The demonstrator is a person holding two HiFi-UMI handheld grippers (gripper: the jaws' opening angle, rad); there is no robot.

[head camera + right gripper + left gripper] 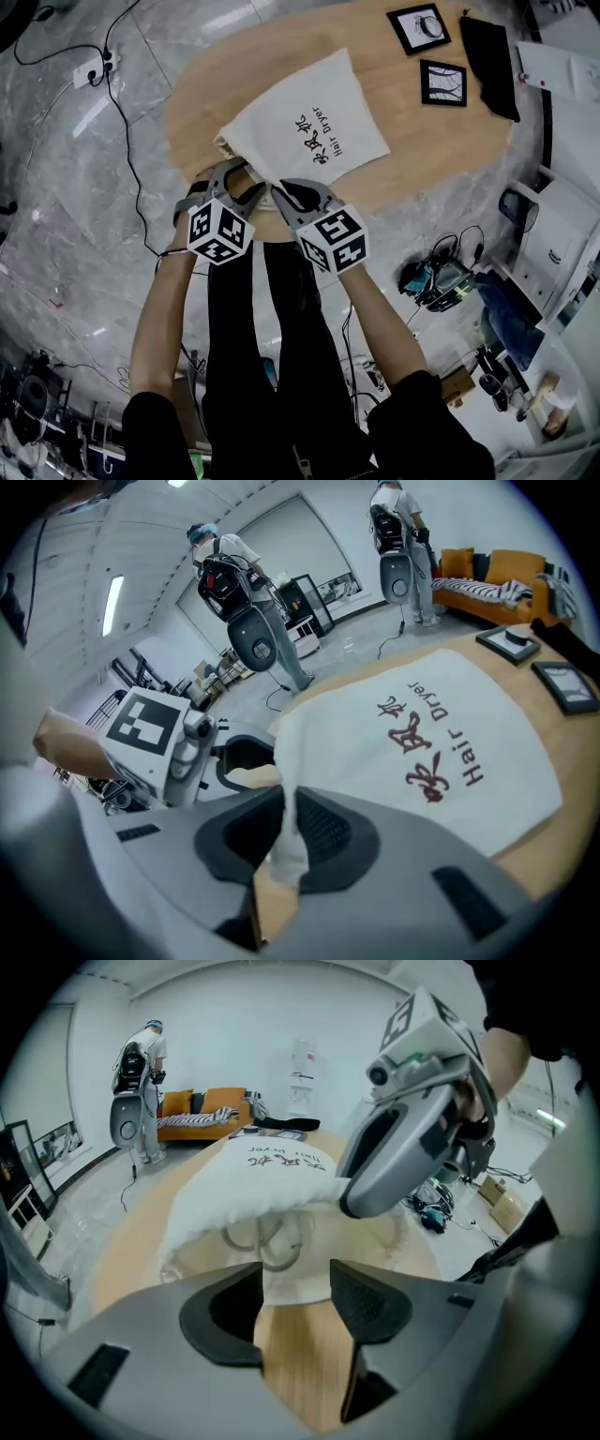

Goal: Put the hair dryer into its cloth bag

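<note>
A white cloth bag (pixel 314 127) printed "Hair Dryer" lies flat on the oval wooden table (pixel 450 141), its mouth toward me. My right gripper (pixel 289 832) is shut on the bag's upper mouth edge (pixel 286 841) and holds it lifted, as the left gripper view shows (pixel 412 1138). My left gripper (pixel 295 1288) stands open at the mouth, with the bag's lower edge lying just past its pads, untouched. A drawstring cord (pixel 267 1241) loops inside the opening. A long black object (pixel 489 64) at the table's far right may be the hair dryer.
Two black-framed pictures (pixel 419 28) (pixel 442 82) lie at the table's far side. A power strip with cables (pixel 94 67) sits on the floor to the left. Bags and gear clutter the floor at right (pixel 441 277). People with machines stand beyond the table (pixel 234 592).
</note>
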